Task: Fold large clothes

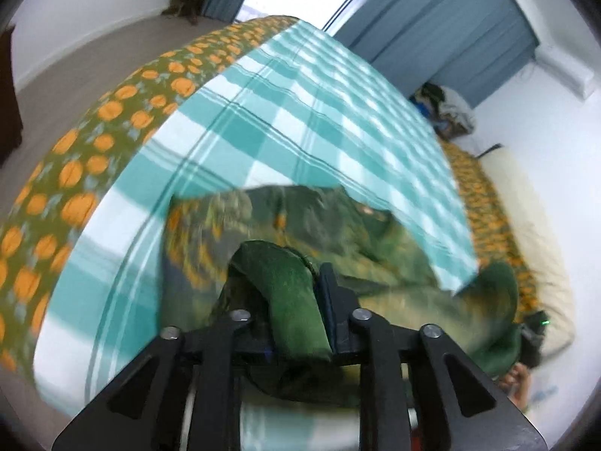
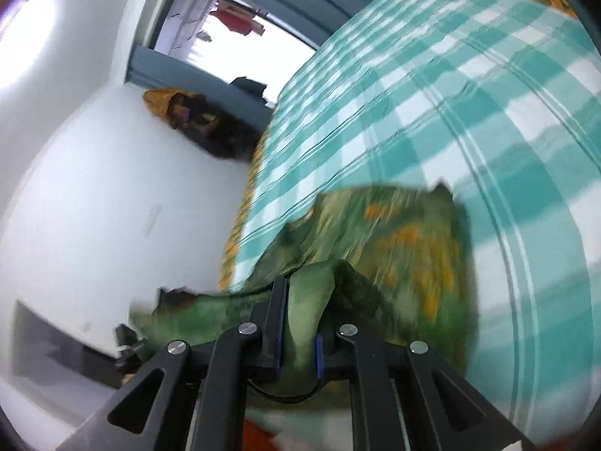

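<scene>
A large green garment with orange print [image 1: 300, 221] lies blurred over a teal and white checked sheet [image 1: 300, 112] on the bed. My left gripper [image 1: 300, 293] is shut on a fold of the green garment. My right gripper [image 2: 304, 300] is shut on another fold of the same garment [image 2: 394, 248], held above the checked sheet [image 2: 450, 94]. The garment hangs stretched between both grippers. The right gripper also shows at the right edge of the left wrist view [image 1: 533, 330].
A mattress cover with orange fruit print [image 1: 94, 143] edges the bed. Blue curtains [image 1: 450, 18] and a bright window stand behind. A pile of clothes [image 1: 447, 109] sits in the corner. White walls [image 2: 94, 188] flank the bed, with a dark heap [image 2: 210, 124] by it.
</scene>
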